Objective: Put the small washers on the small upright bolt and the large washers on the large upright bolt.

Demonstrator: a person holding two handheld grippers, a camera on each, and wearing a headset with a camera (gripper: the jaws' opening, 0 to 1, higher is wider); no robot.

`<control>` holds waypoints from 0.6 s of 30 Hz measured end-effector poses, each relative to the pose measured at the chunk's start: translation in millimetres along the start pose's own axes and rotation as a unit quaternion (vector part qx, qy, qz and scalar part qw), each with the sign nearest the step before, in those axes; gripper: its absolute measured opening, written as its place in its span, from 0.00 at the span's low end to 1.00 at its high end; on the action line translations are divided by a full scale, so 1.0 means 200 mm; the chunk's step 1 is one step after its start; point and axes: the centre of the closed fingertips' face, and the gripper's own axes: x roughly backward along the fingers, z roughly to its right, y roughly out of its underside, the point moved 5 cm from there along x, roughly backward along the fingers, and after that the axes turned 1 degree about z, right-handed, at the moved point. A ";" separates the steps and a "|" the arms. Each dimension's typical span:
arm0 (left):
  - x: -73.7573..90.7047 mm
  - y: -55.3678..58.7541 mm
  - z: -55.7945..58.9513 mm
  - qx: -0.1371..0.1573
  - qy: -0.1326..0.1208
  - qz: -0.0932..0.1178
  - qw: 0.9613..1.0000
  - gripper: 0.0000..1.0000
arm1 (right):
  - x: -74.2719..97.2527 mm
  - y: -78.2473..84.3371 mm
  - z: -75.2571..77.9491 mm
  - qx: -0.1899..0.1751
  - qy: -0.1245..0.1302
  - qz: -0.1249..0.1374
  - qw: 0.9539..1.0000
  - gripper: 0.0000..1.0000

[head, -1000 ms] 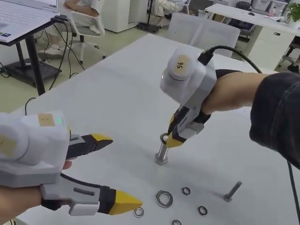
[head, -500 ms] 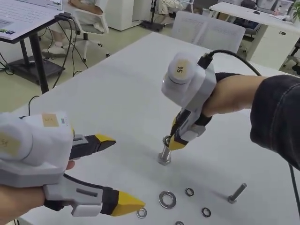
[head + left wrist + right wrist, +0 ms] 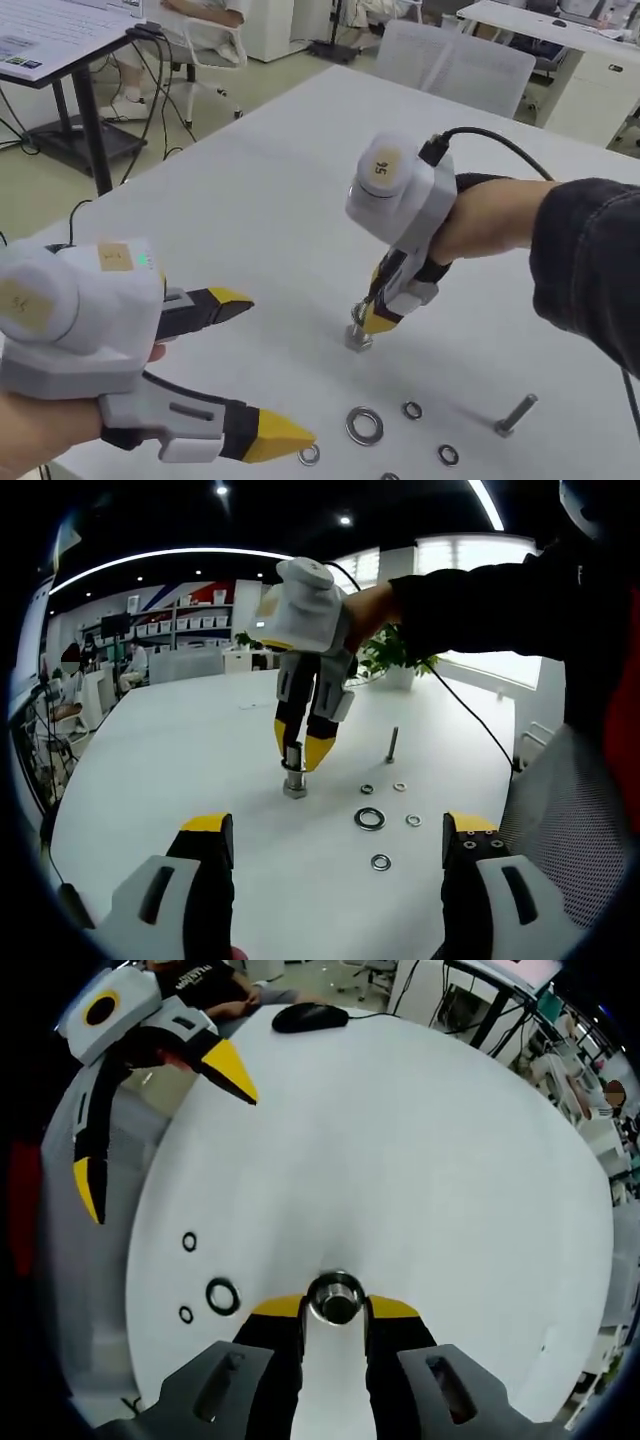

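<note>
Yellow-tipped, the right gripper (image 3: 375, 320) points down over the large bolt (image 3: 357, 338), which stands upright on the white table (image 3: 260, 200). Its jaws are clenched on a washer (image 3: 316, 1300) at the bolt's top. The right gripper view shows the ring pressed between both tips. Whether it has slid onto the thread I cannot tell. In the left gripper view those tips flank the bolt's top.

The left gripper (image 3: 265, 368) hovers at 8 o'clock from the large bolt, well apart from it, with its jaws spread wide and grasping nothing.

At 6 o'clock from the large bolt a loose large washer (image 3: 364, 425) lies flat on the table. Small washers (image 3: 412, 410) lie scattered around it: one at its 2 o'clock, one at 4 o'clock, one at 8 o'clock just beside the left gripper's lower tip, and one at 6 o'clock by the picture's edge.

The small bolt (image 3: 517, 415) lies on its side at 4 o'clock from the large bolt, well apart from it.
</note>
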 end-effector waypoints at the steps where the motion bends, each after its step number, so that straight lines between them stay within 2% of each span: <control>1: 0.00 0.00 0.00 0.000 0.000 0.000 1.000 0.86 | -0.01 0.00 0.01 -0.002 -0.001 -0.001 1.000 0.23; 18: 0.00 0.01 0.00 0.004 -0.002 0.000 1.000 0.85 | -0.12 0.03 0.01 -0.006 -0.005 -0.009 1.000 0.23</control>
